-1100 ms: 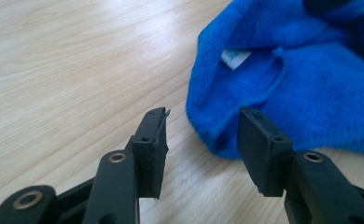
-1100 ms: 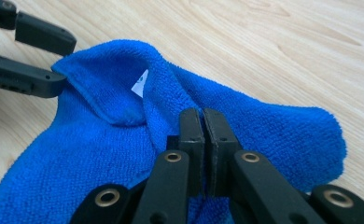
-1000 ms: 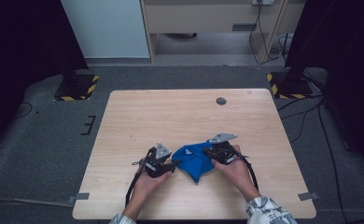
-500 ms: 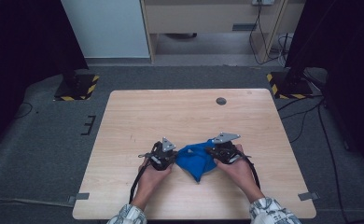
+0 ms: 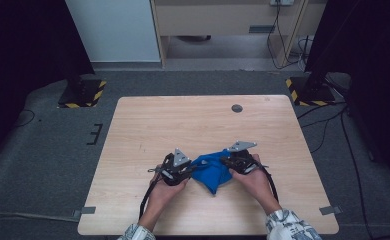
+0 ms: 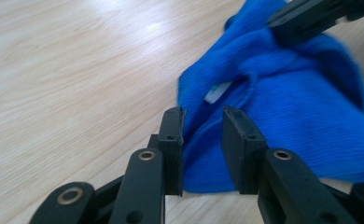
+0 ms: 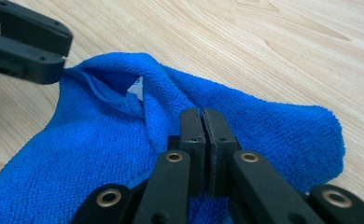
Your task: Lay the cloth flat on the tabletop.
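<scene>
A blue microfibre cloth (image 5: 210, 171) is bunched near the wooden table's (image 5: 148, 125) front edge. It is pinched by the closed right gripper (image 7: 202, 116); its fold lies between the left gripper's (image 6: 203, 122) narrowly parted jaws, which have just been opening. Bare tabletop is left beyond.

The right gripper (image 7: 202, 122) pinches a crumpled blue microfibre cloth (image 7: 101, 154) on the pale wooden table (image 7: 264, 42); the left gripper (image 7: 54, 49) grips its 10 o'clock edge.
</scene>
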`<action>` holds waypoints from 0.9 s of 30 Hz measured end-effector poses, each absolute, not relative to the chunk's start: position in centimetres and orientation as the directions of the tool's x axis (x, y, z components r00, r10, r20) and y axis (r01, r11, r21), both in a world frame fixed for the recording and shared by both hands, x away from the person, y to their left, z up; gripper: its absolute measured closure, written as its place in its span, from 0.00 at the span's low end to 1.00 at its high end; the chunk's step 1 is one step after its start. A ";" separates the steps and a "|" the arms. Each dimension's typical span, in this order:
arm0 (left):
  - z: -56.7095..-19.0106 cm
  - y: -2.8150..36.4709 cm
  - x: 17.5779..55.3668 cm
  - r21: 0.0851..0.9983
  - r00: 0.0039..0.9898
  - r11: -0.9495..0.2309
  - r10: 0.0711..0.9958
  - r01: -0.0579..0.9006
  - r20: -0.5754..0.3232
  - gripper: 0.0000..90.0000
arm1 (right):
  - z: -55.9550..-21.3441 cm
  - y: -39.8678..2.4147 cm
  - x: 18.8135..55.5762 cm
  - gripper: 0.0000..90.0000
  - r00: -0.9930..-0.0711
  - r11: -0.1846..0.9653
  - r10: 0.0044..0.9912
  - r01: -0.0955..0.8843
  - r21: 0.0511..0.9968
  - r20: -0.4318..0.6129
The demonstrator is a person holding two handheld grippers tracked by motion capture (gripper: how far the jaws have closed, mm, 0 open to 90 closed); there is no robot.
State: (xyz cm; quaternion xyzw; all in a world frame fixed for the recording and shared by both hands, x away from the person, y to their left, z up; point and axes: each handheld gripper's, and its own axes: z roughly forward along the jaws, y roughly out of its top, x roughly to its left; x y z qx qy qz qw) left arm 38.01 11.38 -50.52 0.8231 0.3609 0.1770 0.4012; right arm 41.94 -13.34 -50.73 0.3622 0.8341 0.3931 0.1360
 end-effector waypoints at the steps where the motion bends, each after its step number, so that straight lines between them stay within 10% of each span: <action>1: -50.4 11.1 37.9 0.791 0.689 -0.418 0.725 0.446 -0.005 0.77 | -50.8 -13.4 42.0 0.97 -0.698 0.426 0.713 0.503 0.752 0.064; 19: -52.2 7.2 39.3 0.759 0.724 -0.467 0.690 0.454 -0.008 0.68 | -50.5 -13.2 41.7 0.97 -0.702 0.418 0.708 0.507 0.754 0.079; 27: -52.1 6.2 39.8 0.734 0.708 -0.480 0.706 0.480 -0.002 0.98 | -50.4 -13.2 41.6 0.96 -0.707 0.421 0.704 0.498 0.758 0.073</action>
